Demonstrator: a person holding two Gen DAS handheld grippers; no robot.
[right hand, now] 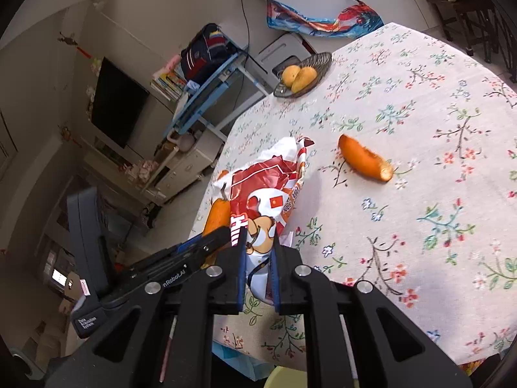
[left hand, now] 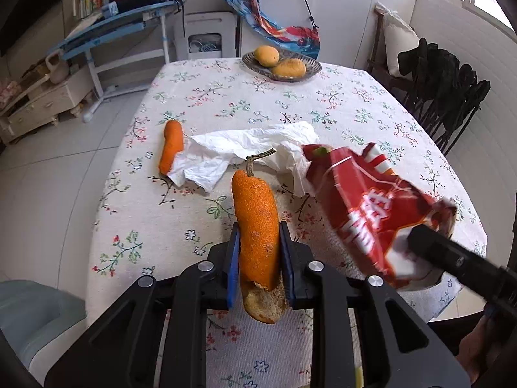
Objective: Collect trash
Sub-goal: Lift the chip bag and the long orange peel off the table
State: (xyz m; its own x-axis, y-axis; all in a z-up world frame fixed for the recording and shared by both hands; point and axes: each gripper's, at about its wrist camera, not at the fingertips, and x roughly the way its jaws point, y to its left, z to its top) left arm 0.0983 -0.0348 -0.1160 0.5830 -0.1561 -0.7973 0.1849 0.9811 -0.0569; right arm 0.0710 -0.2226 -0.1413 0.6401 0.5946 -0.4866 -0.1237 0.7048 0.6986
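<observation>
Wicker basket holds two mangoes; left gripper clamps orange peel; right gripper pinches snack bag.

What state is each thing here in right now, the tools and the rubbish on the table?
Left tool: shut on the stemmed orange peel, lifted.
Right tool: shut on the red snack bag, torn open, crumpled.
White tissue: crumpled, lying on the tablecloth.
Second peel: lying loose beside the tissue.
Fruit dish: holds two whole yellow fruits.
</observation>
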